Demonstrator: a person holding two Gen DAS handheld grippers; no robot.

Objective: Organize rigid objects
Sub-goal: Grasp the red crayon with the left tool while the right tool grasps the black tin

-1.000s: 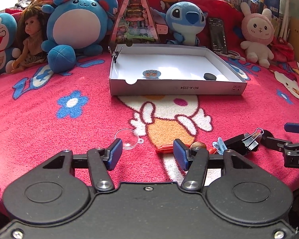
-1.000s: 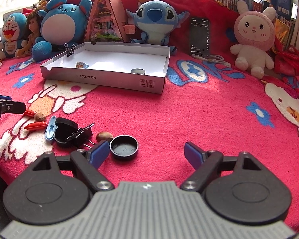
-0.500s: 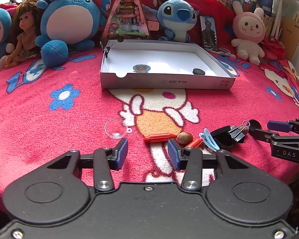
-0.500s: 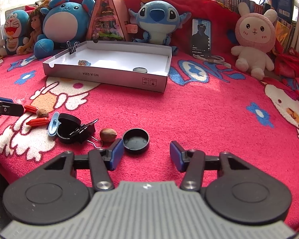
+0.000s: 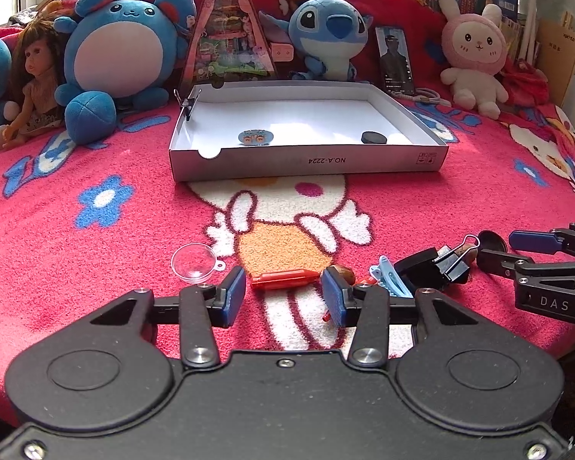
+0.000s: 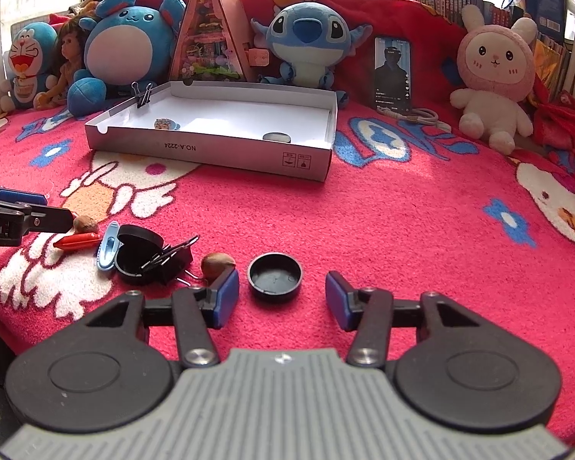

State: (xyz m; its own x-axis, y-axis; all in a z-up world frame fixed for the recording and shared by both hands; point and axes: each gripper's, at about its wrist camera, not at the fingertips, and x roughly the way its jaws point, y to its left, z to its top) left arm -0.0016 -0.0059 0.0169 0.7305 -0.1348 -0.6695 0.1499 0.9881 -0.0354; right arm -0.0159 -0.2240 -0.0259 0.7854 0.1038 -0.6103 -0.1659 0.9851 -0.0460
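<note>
The left hand-held gripper (image 5: 283, 295) is low over the red cartoon-print blanket (image 5: 96, 230), its blue-padded fingers parted to a moderate gap and holding nothing; the red pen-like piece (image 5: 285, 279) lies on the blanket just ahead of and between the fingertips. A brown nut (image 5: 347, 273) sits at the tip of the gripper's right finger, and a clear plastic dome (image 5: 194, 262) lies just ahead of the left finger. To the right are a light-blue hair clip (image 5: 389, 280) and a black binder clip (image 5: 450, 262) resting against a black round case (image 5: 416, 264). The right hand-held gripper (image 6: 281, 299) is likewise low, its fingers parted and empty, with a black round cap (image 6: 275, 277) lying open side up on the blanket just ahead of the gap. A second brown nut (image 6: 216, 263) rests just beyond the tip of its left finger. Farther back on the blanket is the shallow white cardboard box (image 5: 306, 163), holding a small printed badge (image 5: 255, 137) and a black disc (image 5: 374, 137), well apart from each other; a binder clip (image 5: 188, 102) is fixed on the box's far-left rim. Plush toys (image 5: 126, 50) and a doll (image 5: 34, 76) line the rear edge, and a phone (image 6: 391, 73) stands upright beside the blue plush.
</note>
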